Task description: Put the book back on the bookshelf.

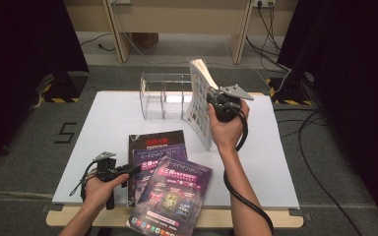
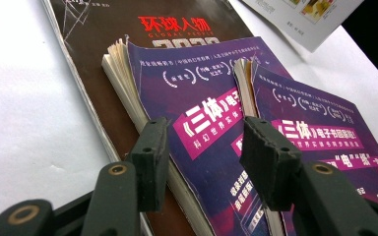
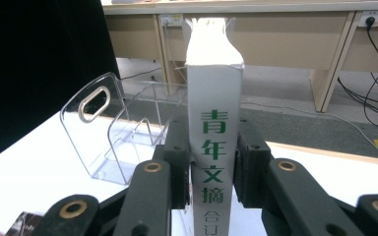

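Near the board's point(image 1: 270, 162) front edge, the left gripper point(image 1: 128, 170) is being held with jaws spread over a stack of purple magazines point(image 1: 174, 189), pinching nothing. Farther back, toward the rear edge, a white-spined book point(image 3: 214, 147) is being pinched upright by the right gripper point(image 1: 215, 104), just beside a clear plastic rack point(image 1: 162, 96).

On your desk point(image 1: 275, 162) a brown magazine point(image 1: 150, 139) lies flat under two overlapping purple books point(image 1: 174, 189). Beyond the desk, black cables point(image 1: 270, 24) trail over the floor point(image 1: 29, 128), and hazard-striped bases point(image 1: 59, 93) stand at both sides.
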Demonstrator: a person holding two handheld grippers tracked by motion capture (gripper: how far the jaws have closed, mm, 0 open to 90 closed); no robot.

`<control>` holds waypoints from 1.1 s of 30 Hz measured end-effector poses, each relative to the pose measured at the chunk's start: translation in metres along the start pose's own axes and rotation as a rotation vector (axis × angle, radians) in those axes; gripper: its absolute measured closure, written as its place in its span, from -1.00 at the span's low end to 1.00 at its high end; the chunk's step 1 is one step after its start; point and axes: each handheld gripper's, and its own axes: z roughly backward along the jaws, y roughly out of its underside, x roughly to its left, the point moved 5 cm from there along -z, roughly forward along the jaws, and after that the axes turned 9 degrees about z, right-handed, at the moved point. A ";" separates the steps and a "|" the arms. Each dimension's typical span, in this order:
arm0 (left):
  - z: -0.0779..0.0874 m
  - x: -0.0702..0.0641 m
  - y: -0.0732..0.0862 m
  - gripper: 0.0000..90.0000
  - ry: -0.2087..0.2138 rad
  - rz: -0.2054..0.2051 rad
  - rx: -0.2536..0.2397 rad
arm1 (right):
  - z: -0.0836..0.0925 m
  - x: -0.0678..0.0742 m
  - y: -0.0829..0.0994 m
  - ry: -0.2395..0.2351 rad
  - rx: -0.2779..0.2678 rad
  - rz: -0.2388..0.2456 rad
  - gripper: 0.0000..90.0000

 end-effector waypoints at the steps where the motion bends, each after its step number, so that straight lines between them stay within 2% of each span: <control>1: 0.000 0.000 0.000 0.18 0.000 0.000 0.000 | 0.002 0.000 0.002 0.001 0.001 0.001 0.59; 10: 0.000 0.000 0.000 0.17 -0.001 0.000 0.000 | 0.013 -0.005 0.011 0.003 -0.002 -0.016 0.55; 13: 0.000 0.000 0.000 0.17 -0.001 0.002 -0.001 | 0.009 -0.006 0.008 -0.002 -0.002 -0.007 0.47; 19: 0.000 0.000 0.000 0.17 0.005 0.004 0.001 | 0.001 -0.006 0.001 0.000 0.008 0.002 0.43; 26: 0.000 0.000 0.000 0.17 0.007 0.007 0.001 | -0.003 -0.005 -0.001 -0.002 0.011 -0.007 0.37; 33: 0.000 0.001 0.000 0.17 0.004 0.009 0.004 | -0.010 -0.005 -0.003 -0.009 0.052 -0.005 0.32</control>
